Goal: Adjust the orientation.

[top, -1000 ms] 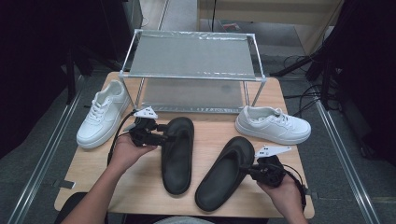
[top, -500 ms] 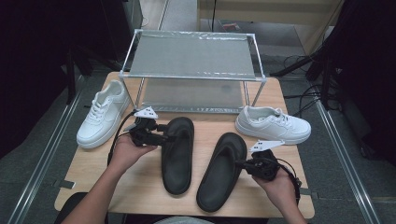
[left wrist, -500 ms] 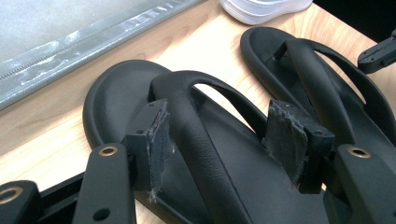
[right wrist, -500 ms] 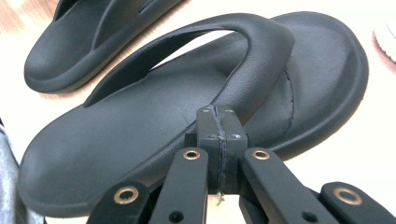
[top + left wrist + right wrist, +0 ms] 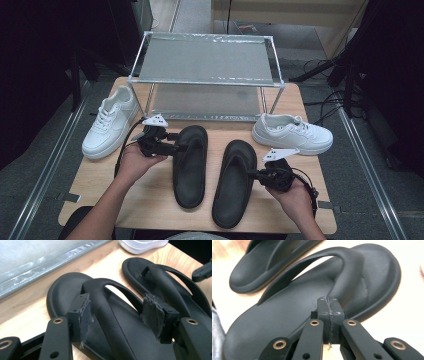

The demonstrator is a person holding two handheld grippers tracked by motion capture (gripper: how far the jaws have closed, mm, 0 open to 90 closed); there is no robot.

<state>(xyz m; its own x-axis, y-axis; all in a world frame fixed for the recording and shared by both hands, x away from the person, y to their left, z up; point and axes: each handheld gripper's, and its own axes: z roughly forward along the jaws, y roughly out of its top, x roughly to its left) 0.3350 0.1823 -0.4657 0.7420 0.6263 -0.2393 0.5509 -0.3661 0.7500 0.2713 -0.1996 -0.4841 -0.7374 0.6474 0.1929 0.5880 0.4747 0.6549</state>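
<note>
Black rubber flip-flops point(image 5: 191, 165) lie mid-tabletop point(image 5: 150, 210); left hand-held gripper point(image 5: 176, 147) gapes around the nine-o'clock one's strap, right hand-held gripper point(image 5: 252, 174) is pinched shut, empty, beside its mate point(image 5: 234, 182). Close off-centre and that strap could squirm free.

white sneaker point(image 5: 141, 245) cut off at top edge, left slipper's point(image 5: 105, 322) heel cropped below

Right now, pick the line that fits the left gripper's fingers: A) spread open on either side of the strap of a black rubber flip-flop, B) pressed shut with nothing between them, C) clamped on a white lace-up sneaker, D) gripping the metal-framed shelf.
A: in the left gripper view the left gripper has its fingers apart, with the strap of the black rubber flip-flop running between them.
</note>
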